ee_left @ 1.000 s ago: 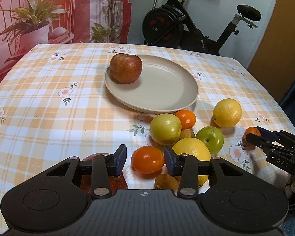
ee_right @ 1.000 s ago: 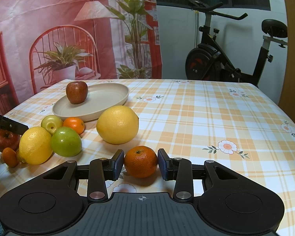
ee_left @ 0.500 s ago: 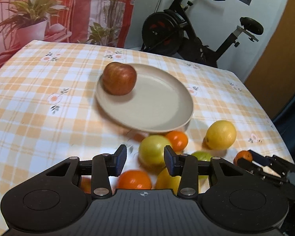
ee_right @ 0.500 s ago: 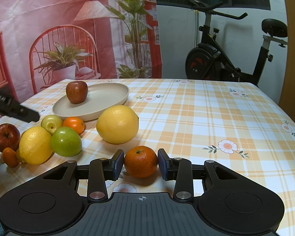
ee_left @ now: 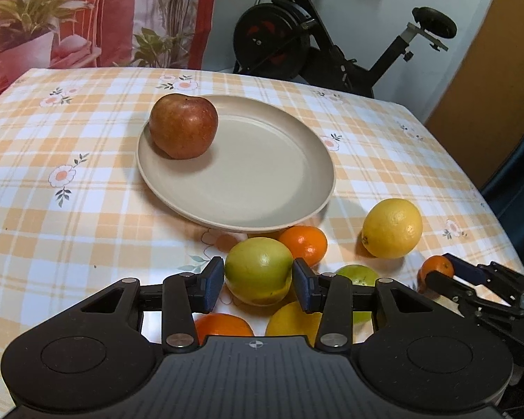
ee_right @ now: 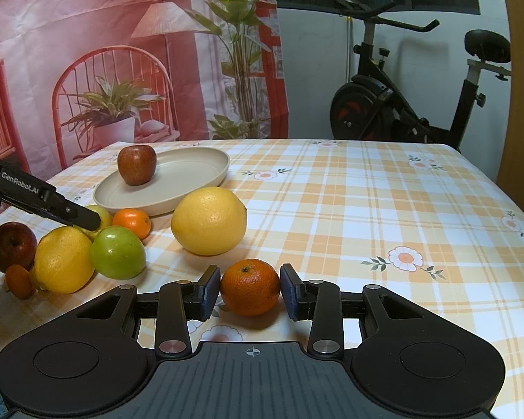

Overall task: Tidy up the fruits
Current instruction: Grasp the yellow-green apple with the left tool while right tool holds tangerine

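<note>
Fingers of the right gripper [ee_right: 250,292] pinch a small mandarin [ee_right: 250,287] from both sides, the fruit sitting low over the checked surface [ee_right: 384,209] near its front edge. Fingers of the left gripper [ee_left: 258,284] stand a little apart on either side of a yellow-green apple [ee_left: 258,270]; the pads look very close to its skin, but whether they actually press on it cannot be told, and the apple seems to rest among the other fruit rather than being lifted.

Just beyond that apple, an orange [ee_left: 305,244] lies against the near rim of the beige plate [ee_left: 279,174]. A lemon [ee_left: 392,227] sits apart to the right. Below the left fingers, partly hidden, are another orange fruit [ee_left: 223,324], a yellow fruit [ee_left: 290,321] and a green apple [ee_left: 358,276]. The right wrist view adds a dark red apple [ee_right: 12,246] and a tiny orange fruit [ee_right: 18,281] at the far left of the cluster.

On the plate there is only one red apple [ee_left: 182,125], near its far-left rim; the rest of the plate is bare. Judging from that, the sorting has barely begun: one fruit is placed, two are being addressed by the fingers, and most of the pile remains loose on the surface in front of the plate.
</note>
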`<state>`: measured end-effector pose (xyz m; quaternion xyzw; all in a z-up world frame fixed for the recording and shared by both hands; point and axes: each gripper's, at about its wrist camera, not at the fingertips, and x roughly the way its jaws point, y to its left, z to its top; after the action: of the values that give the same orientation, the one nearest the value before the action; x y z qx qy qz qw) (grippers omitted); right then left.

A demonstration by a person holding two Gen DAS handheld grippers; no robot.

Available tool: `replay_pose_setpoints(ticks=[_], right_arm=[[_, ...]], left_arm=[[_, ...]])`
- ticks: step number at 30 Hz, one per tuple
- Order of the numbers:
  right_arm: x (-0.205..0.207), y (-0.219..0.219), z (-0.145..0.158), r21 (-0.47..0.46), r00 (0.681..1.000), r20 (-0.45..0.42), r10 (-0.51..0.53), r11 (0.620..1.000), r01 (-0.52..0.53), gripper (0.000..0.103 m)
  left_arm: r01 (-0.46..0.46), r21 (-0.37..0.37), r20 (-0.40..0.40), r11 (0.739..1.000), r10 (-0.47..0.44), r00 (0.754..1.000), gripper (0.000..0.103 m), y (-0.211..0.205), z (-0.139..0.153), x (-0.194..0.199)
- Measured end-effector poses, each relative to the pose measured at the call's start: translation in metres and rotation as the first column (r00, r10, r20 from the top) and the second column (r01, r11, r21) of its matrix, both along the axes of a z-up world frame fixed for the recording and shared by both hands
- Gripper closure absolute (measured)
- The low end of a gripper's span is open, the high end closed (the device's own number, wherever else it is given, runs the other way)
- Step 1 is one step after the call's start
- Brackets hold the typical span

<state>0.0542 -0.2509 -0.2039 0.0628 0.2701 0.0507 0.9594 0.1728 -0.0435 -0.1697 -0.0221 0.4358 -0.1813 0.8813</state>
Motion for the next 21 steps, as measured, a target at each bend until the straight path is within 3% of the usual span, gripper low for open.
replay_pose_setpoints(ticks=[15, 21], right_arm=[[-0.0001, 0.0005, -0.0007, 0.004, 1.0, -0.002, 0.001, 1.0, 0.0, 0.068], [0.0001, 0.0003, -0.0008, 0.006, 1.0, -0.003, 0.001, 1.0, -0.001, 0.068]], left_arm=[[0.004, -0.002, -0.007, 1.0, -0.004, 1.0, 0.053, -0.0006, -0.0034, 0.0007], [0.01, 0.001, -0.007, 1.0, -0.01, 1.0, 0.056, -0.0017, -0.0039, 0.0002]])
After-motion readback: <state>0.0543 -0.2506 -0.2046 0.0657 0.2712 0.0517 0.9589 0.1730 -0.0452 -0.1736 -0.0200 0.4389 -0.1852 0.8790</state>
